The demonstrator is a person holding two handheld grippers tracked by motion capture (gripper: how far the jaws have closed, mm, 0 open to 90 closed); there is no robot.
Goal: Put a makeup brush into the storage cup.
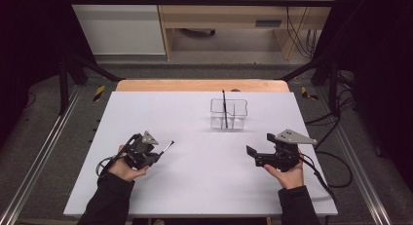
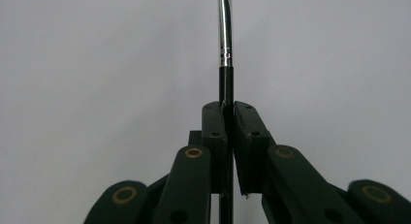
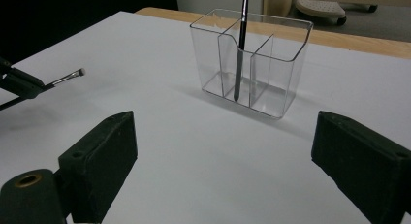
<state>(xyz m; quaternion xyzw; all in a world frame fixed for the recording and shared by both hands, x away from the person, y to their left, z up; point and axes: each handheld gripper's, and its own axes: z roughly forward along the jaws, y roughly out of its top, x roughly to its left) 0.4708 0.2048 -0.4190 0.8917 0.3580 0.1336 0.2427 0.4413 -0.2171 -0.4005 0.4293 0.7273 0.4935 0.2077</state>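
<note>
My left gripper (image 1: 155, 157) is shut on a thin makeup brush (image 1: 167, 147), which has a black handle and a silver ferrule. In the left gripper view the brush (image 2: 224, 44) runs straight up from between the pressed pads, above the white table. In the right gripper view that brush (image 3: 68, 77) points toward the middle from the left. A clear plastic organiser (image 1: 228, 114) with several compartments stands at the back centre and holds another dark brush (image 1: 224, 108) upright. My right gripper (image 1: 259, 148) is open at the front right, its jaws wide apart, facing the organiser (image 3: 252, 64) and its brush (image 3: 240, 44).
The white tabletop (image 1: 195, 186) has a wooden strip (image 1: 202, 85) along its far edge. Black frame posts and cables flank the table, and a wooden desk (image 1: 229, 15) stands beyond it on the floor.
</note>
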